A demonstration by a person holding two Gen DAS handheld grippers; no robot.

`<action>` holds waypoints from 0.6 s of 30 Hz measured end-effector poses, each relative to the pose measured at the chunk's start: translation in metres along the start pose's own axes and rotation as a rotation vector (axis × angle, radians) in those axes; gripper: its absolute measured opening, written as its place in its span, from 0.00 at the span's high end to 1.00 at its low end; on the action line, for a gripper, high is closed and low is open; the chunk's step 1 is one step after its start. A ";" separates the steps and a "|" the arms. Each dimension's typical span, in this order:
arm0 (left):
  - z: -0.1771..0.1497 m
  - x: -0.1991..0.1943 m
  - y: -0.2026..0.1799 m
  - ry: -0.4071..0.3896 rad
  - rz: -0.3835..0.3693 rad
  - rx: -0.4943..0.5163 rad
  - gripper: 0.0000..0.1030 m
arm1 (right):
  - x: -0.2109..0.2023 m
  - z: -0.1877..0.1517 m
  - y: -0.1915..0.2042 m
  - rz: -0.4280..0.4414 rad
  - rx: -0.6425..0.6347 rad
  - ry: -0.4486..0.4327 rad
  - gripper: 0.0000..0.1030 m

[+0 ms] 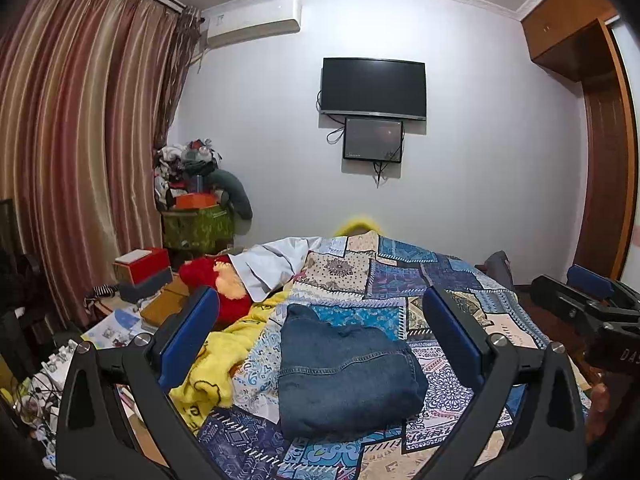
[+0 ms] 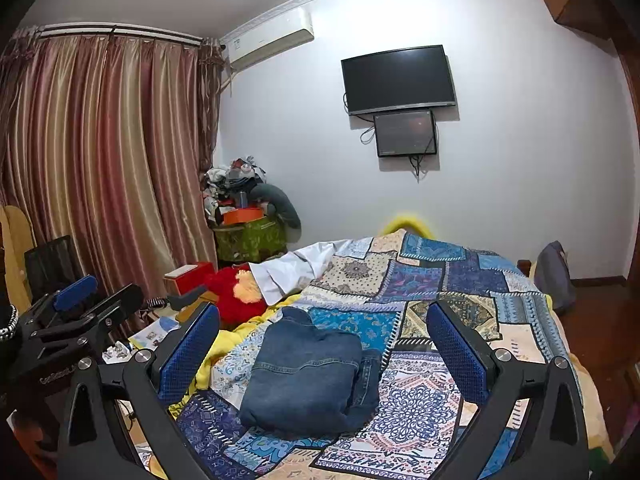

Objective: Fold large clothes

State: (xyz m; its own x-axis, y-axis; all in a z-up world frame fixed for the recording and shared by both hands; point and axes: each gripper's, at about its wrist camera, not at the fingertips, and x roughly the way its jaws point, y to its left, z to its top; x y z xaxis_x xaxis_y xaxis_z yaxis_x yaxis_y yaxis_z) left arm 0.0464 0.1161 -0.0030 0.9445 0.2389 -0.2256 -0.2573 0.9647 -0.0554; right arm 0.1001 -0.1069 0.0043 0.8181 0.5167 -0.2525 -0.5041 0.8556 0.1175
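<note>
Both grippers, left gripper [image 1: 322, 334] and right gripper [image 2: 324, 338], hung wide apart and empty above the jeans [image 1: 344, 372], which lay neatly folded on the bed [image 1: 400, 276], so the job looked done.

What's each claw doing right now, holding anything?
Left claw: open, holding nothing, above the folded jeans.
Right claw: open, holding nothing.

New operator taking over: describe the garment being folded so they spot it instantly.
Find the bed's patchwork quilt. The folded denim garment lies near its front edge, right of the yellow blanket. It's the only plain dark-blue bundle, with visible seam stitching.
</note>
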 end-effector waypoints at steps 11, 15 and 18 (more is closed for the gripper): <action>-0.003 0.002 0.004 0.012 -0.002 -0.007 0.00 | -0.001 0.002 0.000 0.003 -0.004 0.005 0.00; -0.003 0.003 0.004 0.014 -0.002 -0.007 0.00 | -0.001 0.003 -0.001 0.003 -0.007 0.000 0.00; -0.004 0.003 0.004 0.015 -0.004 -0.008 0.00 | -0.002 0.003 -0.002 0.004 -0.008 -0.001 0.00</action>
State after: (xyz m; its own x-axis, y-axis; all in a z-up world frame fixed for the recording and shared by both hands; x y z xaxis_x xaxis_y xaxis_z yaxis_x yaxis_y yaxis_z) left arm 0.0477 0.1200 -0.0076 0.9424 0.2330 -0.2401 -0.2549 0.9648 -0.0643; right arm 0.1003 -0.1091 0.0071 0.8161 0.5204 -0.2514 -0.5097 0.8531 0.1113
